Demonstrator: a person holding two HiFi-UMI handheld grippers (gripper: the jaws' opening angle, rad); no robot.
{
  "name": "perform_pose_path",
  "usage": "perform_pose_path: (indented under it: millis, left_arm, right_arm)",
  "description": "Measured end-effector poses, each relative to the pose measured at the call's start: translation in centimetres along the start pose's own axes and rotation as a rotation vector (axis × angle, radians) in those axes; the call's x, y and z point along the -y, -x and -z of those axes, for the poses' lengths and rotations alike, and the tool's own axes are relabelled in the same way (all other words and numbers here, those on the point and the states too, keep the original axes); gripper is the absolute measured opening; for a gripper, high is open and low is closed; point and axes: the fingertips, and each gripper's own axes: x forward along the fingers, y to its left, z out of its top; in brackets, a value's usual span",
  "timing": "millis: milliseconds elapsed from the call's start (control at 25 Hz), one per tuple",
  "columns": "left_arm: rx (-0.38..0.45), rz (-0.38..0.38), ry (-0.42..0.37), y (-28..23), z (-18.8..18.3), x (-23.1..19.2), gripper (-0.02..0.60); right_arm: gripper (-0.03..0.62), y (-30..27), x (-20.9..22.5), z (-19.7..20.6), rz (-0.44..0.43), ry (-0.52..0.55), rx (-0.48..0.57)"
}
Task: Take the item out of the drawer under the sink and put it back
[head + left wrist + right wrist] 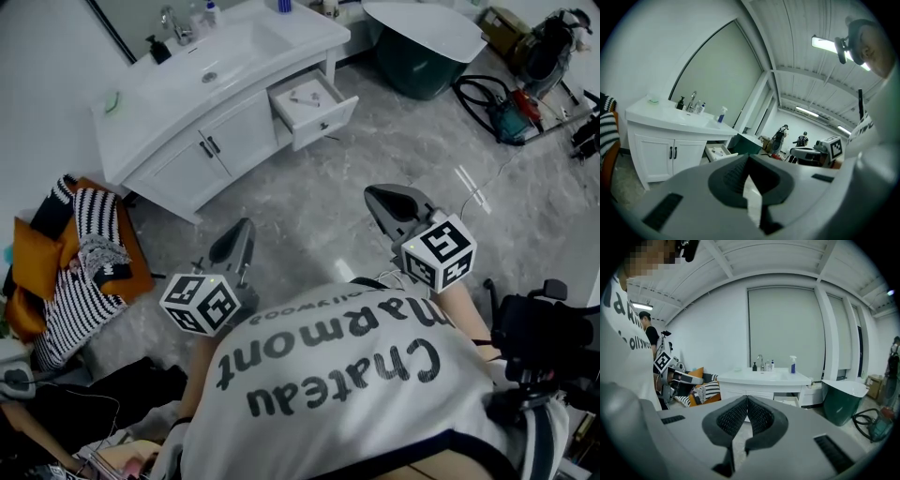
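Observation:
The white sink cabinet (202, 89) stands at the far left of the room. Its right-hand drawer (314, 108) is pulled open, and small items (305, 96) lie inside, too small to identify. Both grippers hang over the grey floor well short of the cabinet. My left gripper (244, 227) is shut with nothing in it, and so is my right gripper (377, 195). In the left gripper view the jaws (749, 160) meet in front of the open drawer (717, 152). The right gripper (746, 401) points at the cabinet (761, 379), with the drawer (790, 402) at its right side.
A dark green tub with a white top (427, 42) stands right of the cabinet. Striped and orange cloth (80, 262) is piled at the left. Cables and tools (506, 112) lie at the far right. Bottles (792, 364) stand on the counter. Two people (780, 138) stand far off.

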Motion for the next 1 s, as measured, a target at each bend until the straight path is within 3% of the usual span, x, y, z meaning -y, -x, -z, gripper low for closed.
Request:
perform_pose_path:
  millis: [320, 600, 800, 1000]
  left_arm:
    - [0.021, -0.033, 0.032, -0.2, 1.0, -0.3, 0.009]
    - [-0.001, -0.015, 0.026, -0.9, 0.9, 0.1, 0.009]
    - [-0.020, -0.052, 0.066, -5.9, -0.3, -2.7, 0.009]
    - [-0.008, -0.075, 0.047, -10.9, -2.5, -3.1, 0.009]
  right_arm:
    - [0.012, 0.6, 0.4, 1.2, 0.001, 0.005, -0.009]
    - [0.012, 0.5, 0.8, 1.7, 0.007, -0.007, -0.023]
    - [0.012, -3.7, 4.8, 2.2, -0.028, -0.046, -0.048]
    - [0.012, -6.4, 10.2, 1.7, -0.045, -0.067, -0.045]
